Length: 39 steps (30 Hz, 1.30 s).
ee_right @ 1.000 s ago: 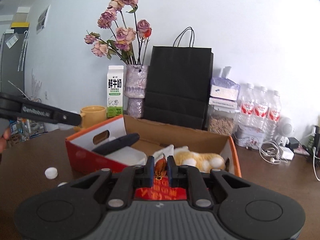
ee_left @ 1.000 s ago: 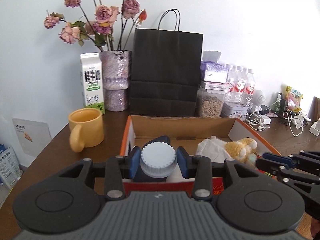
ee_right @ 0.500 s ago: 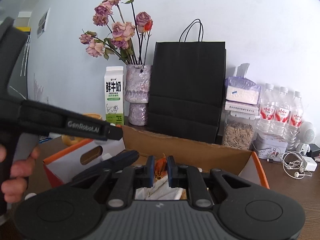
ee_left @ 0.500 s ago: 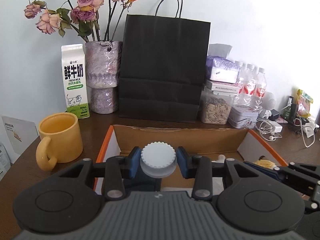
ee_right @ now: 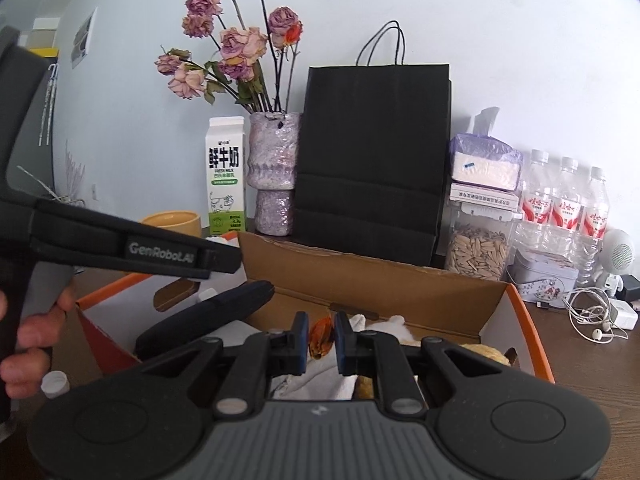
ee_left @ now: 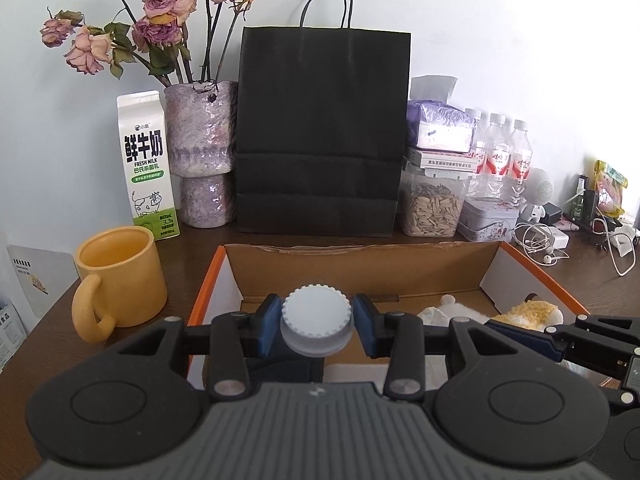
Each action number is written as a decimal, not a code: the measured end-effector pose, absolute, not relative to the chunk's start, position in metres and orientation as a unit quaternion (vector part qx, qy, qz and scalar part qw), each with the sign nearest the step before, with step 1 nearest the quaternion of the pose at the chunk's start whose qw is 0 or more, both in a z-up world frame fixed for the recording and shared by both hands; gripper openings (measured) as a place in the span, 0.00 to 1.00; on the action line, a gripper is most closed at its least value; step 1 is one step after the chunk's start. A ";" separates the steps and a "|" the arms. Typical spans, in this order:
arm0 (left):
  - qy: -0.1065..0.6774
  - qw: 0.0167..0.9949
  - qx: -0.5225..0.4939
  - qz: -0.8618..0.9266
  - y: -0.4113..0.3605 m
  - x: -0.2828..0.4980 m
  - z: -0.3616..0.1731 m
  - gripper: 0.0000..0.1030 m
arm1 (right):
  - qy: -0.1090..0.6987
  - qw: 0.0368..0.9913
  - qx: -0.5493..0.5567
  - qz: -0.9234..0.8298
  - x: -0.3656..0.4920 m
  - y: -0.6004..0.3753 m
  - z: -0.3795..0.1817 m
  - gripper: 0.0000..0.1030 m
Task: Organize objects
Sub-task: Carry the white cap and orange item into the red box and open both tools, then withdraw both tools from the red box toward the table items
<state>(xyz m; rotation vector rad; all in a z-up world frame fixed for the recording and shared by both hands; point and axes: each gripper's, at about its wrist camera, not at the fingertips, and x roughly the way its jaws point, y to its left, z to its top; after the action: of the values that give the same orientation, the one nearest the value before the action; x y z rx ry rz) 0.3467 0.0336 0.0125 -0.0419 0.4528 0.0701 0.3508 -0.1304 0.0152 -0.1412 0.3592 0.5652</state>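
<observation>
While over the box [ee_left: 360, 268] of toys: left claw [ee_left: 317, 324] clamping white-capped bottle [ee_left: 316, 320], right claw [ee_right: 321, 340] pinching orange scrap [ee_right: 320, 338].

Pale wall [ee_left: 500, 20], dark wooden table [ee_left: 580, 276] (daylit)

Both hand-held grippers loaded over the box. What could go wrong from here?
1. The left hand-held gripper pinches the white cap only by its ribbed rim; it may slip.
2. The right hand-held gripper sits close beside it over the cardboard box; they might collide.
</observation>
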 end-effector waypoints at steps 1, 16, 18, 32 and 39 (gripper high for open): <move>0.224 0.974 -0.021 0.035 0.033 0.346 0.012 0.52 | 0.179 0.942 -0.068 0.275 0.352 -0.131 0.015 0.14; 0.205 0.977 -0.017 0.051 0.030 0.343 0.014 1.00 | 0.179 0.948 -0.056 0.259 0.354 -0.135 0.014 1.00; 0.206 0.977 -0.017 0.051 0.030 0.343 0.013 1.00 | 0.180 0.947 -0.056 0.259 0.354 -0.135 0.014 1.00; 0.204 0.978 -0.019 0.047 0.029 0.339 0.014 1.00 | 0.177 0.948 -0.058 0.259 0.352 -0.135 0.015 1.00; 0.195 0.980 -0.020 0.036 0.029 0.328 0.021 1.00 | 0.172 0.949 -0.062 0.256 0.345 -0.134 0.020 1.00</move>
<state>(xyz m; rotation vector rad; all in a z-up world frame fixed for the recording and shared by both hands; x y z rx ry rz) 0.3283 0.0289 0.0210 -0.0413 0.3917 0.0734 0.3451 -0.1344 0.0204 -0.1266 0.3497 0.5211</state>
